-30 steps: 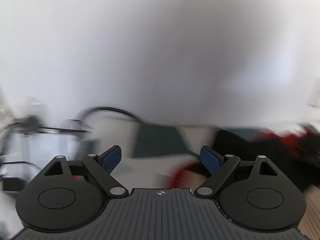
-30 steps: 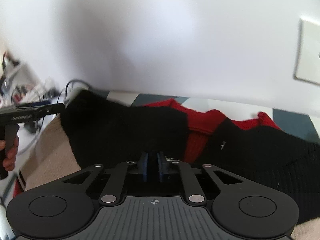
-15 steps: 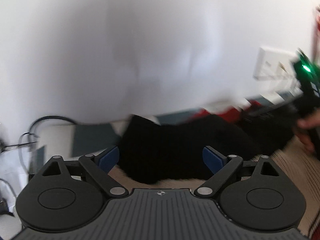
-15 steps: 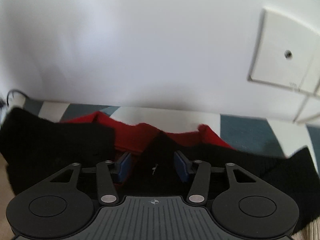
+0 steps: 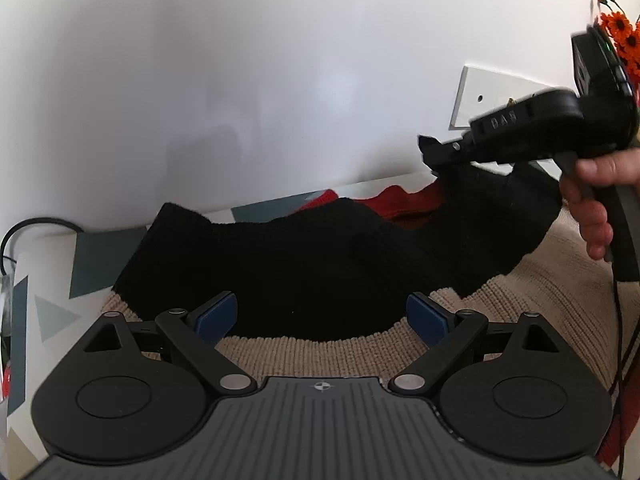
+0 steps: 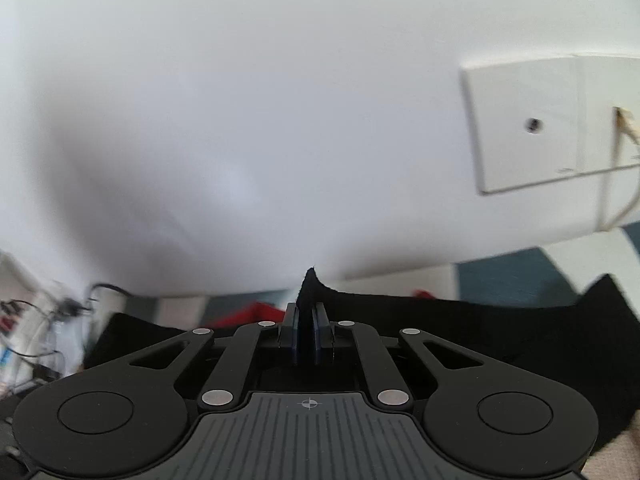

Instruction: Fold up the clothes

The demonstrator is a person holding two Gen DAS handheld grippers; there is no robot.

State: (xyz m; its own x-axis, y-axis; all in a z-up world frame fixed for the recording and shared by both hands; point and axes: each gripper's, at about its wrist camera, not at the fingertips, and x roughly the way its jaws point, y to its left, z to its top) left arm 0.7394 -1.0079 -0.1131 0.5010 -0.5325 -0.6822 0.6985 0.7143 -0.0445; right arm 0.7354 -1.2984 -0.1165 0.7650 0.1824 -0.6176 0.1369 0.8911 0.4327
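Observation:
A knit sweater with black (image 5: 304, 256), beige (image 5: 320, 354) and red (image 5: 404, 202) parts lies on a patterned table. My left gripper (image 5: 322, 316) is open and empty, its blue pads (image 5: 218, 314) hovering over the beige edge of the sweater. My right gripper (image 6: 306, 328) is shut on a fold of the sweater's black part (image 6: 308, 280) and holds it lifted. In the left wrist view the right gripper (image 5: 440, 152) shows at the upper right, held by a hand (image 5: 596, 196), pulling the black fabric up.
A white wall stands close behind the table. A white wall plate (image 6: 532, 120) is on the wall at right. Black cables (image 5: 24, 228) lie at the table's left end. Orange flowers (image 5: 624, 36) show at far right. The grey-and-white table surface (image 5: 100, 256) shows left of the sweater.
My right gripper closed on the black fabric and lifted it. My left gripper swung right, from the cables to over the sweater, staying open.

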